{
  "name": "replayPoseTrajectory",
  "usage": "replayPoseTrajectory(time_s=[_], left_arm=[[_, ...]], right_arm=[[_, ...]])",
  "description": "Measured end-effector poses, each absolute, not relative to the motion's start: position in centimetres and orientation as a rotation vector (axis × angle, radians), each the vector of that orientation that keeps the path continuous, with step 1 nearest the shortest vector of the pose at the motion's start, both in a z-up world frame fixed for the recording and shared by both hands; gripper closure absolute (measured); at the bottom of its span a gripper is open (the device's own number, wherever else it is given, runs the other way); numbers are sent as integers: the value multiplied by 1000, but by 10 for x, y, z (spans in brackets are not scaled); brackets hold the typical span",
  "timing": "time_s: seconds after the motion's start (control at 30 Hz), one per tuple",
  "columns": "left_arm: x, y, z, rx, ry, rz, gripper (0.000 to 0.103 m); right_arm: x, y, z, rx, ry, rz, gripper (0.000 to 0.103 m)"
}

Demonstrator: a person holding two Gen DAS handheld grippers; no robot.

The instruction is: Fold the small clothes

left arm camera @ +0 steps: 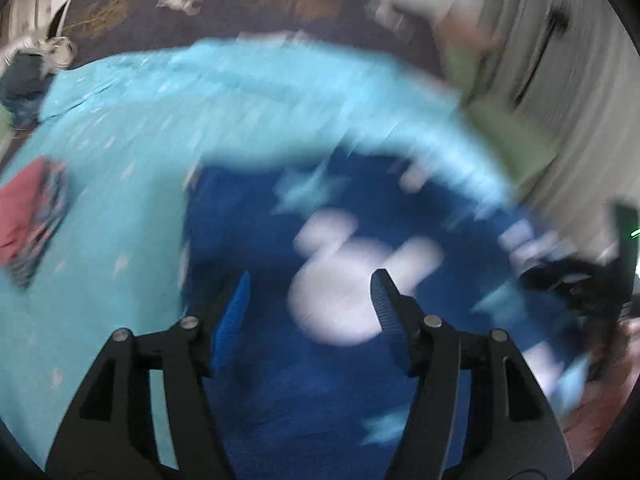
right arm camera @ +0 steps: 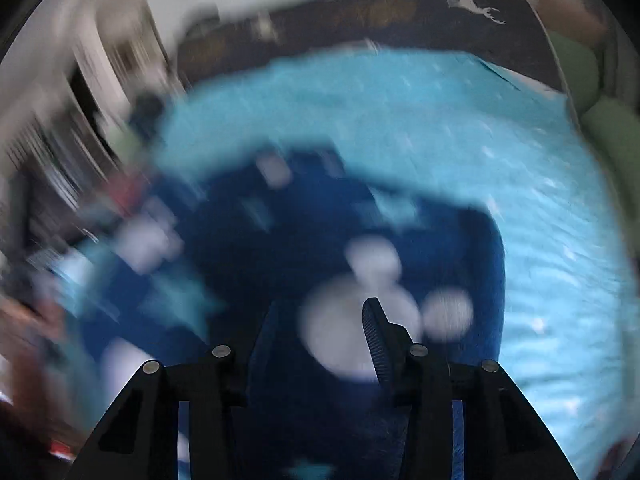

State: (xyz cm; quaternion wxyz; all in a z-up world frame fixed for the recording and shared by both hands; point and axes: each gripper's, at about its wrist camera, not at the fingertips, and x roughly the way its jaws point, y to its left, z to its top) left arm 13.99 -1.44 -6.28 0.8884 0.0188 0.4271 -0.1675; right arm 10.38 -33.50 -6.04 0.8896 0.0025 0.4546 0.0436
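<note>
Left wrist view, heavily blurred: my left gripper [left arm camera: 310, 304] is spread wide over the dark blue garment [left arm camera: 248, 216], which lies on the turquoise bedspread [left arm camera: 120, 128]. Right gripper [right arm camera: 318, 336] also spread above it, probably not touching. Folded red pile [left arm camera: 28, 216] sits well apart.
</note>
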Motion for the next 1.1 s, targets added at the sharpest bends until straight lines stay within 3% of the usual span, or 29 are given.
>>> replayPoseTrajectory(time_s=[0.07, 0.17, 0.37, 0.57, 0.7, 0.9, 1.1], left_arm=[[134, -3, -77, -4, 898, -342, 37], [118, 15, -56, -93, 859, -369, 36], [101, 40, -56, -117, 891, -299, 20], [80, 87, -83, -383, 1008, -338, 19], [69, 85, -93, -361, 982, -391, 18], [70, 79, -90, -333, 1002, -420, 17], [70, 83, -88, -339, 1017, -445, 17]], right_arm=[[94, -336, -72, -13, 905, 67, 59], [82, -320, -46, -62, 907, 35, 56], [74, -283, -5, 81, 831, 263, 56], [68, -228, -38, 118, 959, 413, 56], [61, -222, -87, 124, 1040, 327, 56], [51, -217, -73, 87, 1004, 307, 56], [53, -243, -27, 302, 934, 354, 56]])
